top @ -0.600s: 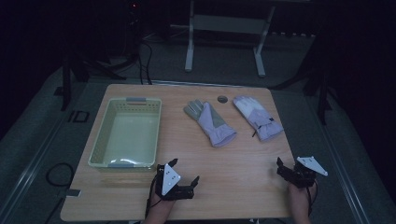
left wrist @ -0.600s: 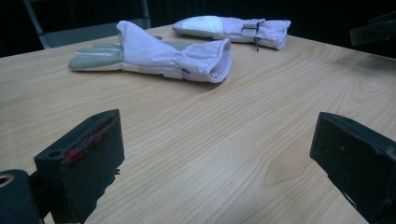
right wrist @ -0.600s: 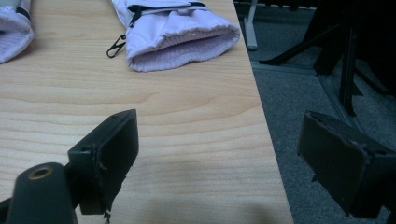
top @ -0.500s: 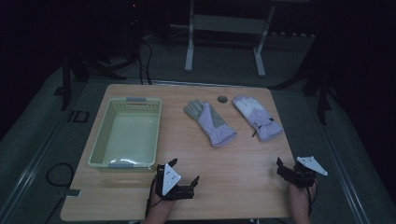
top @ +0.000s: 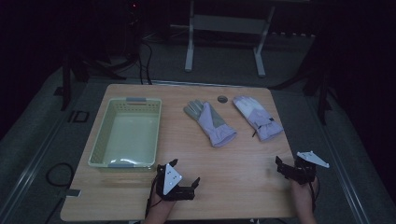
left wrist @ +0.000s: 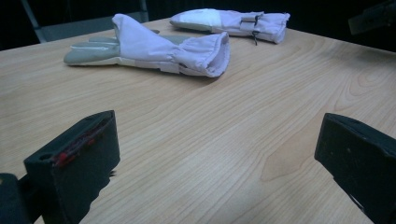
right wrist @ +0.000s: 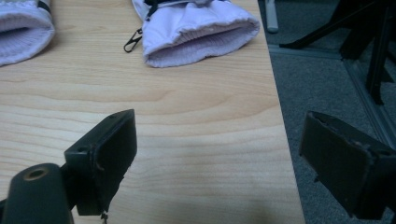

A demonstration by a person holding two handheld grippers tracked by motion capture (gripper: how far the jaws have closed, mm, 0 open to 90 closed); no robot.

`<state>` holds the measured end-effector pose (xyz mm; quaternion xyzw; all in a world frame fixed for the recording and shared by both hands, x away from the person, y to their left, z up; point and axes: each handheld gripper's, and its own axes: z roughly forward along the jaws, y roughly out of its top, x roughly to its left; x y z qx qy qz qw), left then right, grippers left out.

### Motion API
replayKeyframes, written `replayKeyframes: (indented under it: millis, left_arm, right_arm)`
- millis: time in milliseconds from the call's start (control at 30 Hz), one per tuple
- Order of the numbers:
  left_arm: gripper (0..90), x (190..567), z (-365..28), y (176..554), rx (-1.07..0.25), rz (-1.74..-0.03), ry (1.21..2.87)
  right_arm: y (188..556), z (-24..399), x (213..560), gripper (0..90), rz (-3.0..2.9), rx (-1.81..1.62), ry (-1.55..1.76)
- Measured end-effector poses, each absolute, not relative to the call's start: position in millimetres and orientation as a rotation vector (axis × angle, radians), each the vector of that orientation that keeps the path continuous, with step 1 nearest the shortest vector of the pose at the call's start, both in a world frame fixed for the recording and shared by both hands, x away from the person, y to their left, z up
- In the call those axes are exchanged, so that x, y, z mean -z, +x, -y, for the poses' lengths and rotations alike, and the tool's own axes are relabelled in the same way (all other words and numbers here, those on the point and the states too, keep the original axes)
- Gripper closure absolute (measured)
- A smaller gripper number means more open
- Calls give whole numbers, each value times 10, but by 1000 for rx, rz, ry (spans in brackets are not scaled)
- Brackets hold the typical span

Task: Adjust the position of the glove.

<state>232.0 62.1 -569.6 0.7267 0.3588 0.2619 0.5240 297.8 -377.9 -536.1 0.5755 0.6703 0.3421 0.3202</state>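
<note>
Lilac gloves, left glove (top: 210,122) and right glove (top: 257,117), lie cuffs toward the person, well ahead of the released, empty left gripper (top: 183,175) and right gripper (top: 290,167).

txt: none legible | labels: none | brands/nos: none

The small dark round thing (top: 222,99) between the gloves is too small to identify.

A pale green basket (top: 125,135) sits on the left of the wooden table (top: 243,163). A small dark round disc (top: 222,99) lies near the far edge, and a metal stand (top: 224,32) waits on the floor beyond.
</note>
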Motion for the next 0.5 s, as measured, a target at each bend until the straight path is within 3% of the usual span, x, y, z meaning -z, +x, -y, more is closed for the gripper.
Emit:
replayKeyframes:
  millis: [233,500]
  left_arm:
    - [3,5697,-632,2328,-607,-856,1737]
    - [3,5695,-626,2331,-604,-854,1746]
  right_arm:
    - [3026,3763,5196,142,-1787,-888,1515]
    - [3114,3678,4908,109,-1796,-988,1476]
